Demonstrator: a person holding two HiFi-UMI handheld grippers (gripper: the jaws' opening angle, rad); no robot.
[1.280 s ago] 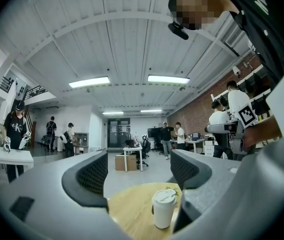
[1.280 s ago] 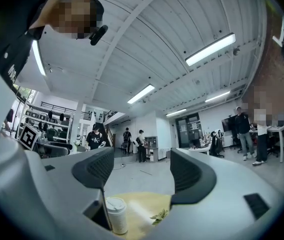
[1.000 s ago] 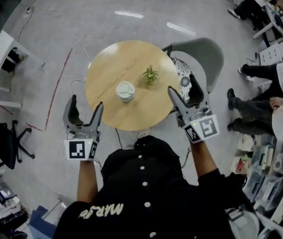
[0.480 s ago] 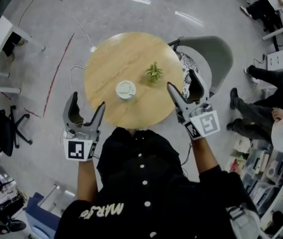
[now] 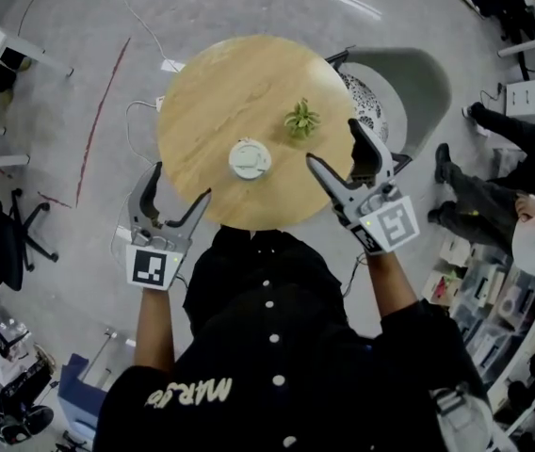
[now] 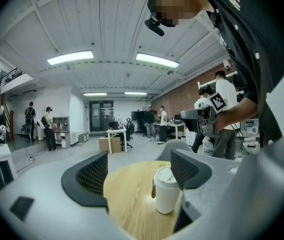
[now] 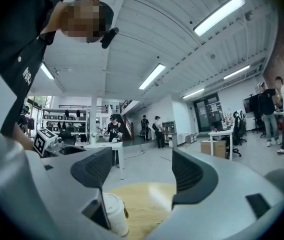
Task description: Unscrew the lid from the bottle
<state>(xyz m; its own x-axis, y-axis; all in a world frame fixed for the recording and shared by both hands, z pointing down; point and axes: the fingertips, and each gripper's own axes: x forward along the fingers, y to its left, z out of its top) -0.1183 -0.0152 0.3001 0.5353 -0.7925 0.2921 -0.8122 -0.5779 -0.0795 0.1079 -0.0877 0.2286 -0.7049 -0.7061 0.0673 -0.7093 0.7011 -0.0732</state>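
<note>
A round wooden table (image 5: 206,102) stands on a grey floor (image 5: 79,55). Two things sit on it. A white cup-shaped bottle (image 5: 249,158), upright with its lid (image 6: 165,176) on, stands near the middle, toward the near edge. A small green plant (image 5: 300,121) stands to its right and slightly farther, apart from it.
</note>
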